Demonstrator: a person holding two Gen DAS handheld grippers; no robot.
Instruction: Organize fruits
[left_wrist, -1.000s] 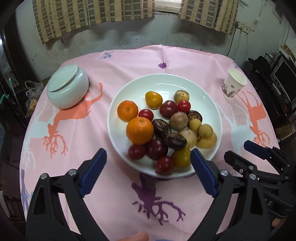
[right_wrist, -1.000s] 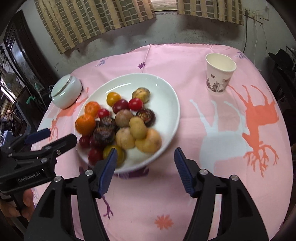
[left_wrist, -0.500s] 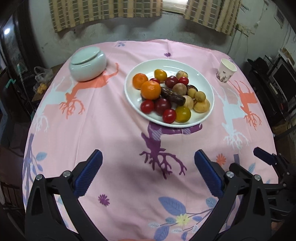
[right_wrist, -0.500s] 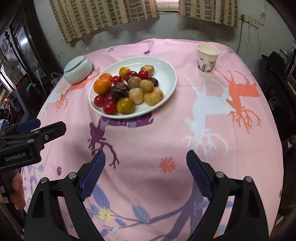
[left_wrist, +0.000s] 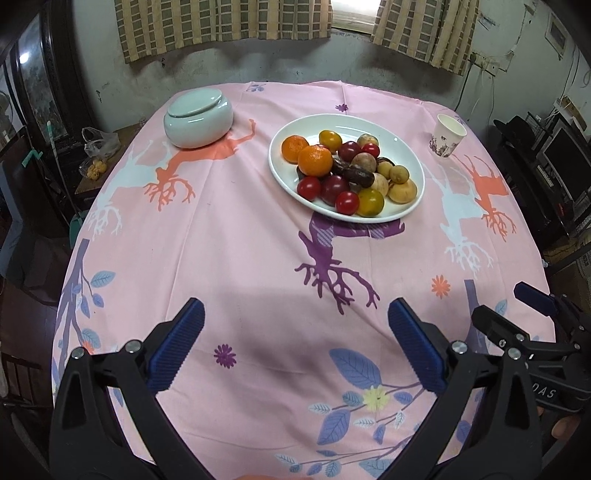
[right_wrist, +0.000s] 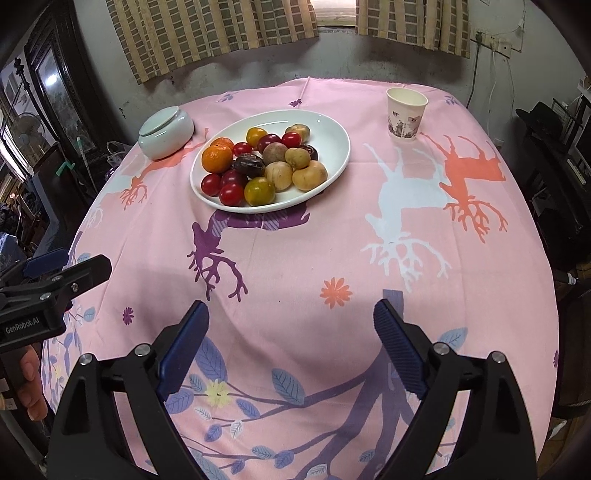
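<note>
A white oval plate (left_wrist: 288, 122) (right_wrist: 332, 127) holds a pile of fruit: two oranges (left_wrist: 314, 160) (right_wrist: 217, 158), red tomatoes (left_wrist: 346, 202) (right_wrist: 231, 194), a yellow-green tomato (right_wrist: 259, 191), dark passion fruits (left_wrist: 357, 175) and tan round fruits (right_wrist: 309, 175). It stands on the far half of the pink tablecloth. My left gripper (left_wrist: 295, 345) is open and empty above the near table edge. My right gripper (right_wrist: 291, 345) is open and empty too, to the right of the left one. Each gripper shows at the side of the other's view.
A pale green lidded ceramic jar (left_wrist: 198, 117) (right_wrist: 166, 132) stands at the far left. A paper cup (left_wrist: 446, 135) (right_wrist: 405, 113) stands at the far right. Dark furniture and clutter ring the round table; curtains and a wall lie behind.
Both grippers have pulled back from the plate toward the near table edge and risen. The plate now looks small and far. Both stayed open and empty.
</note>
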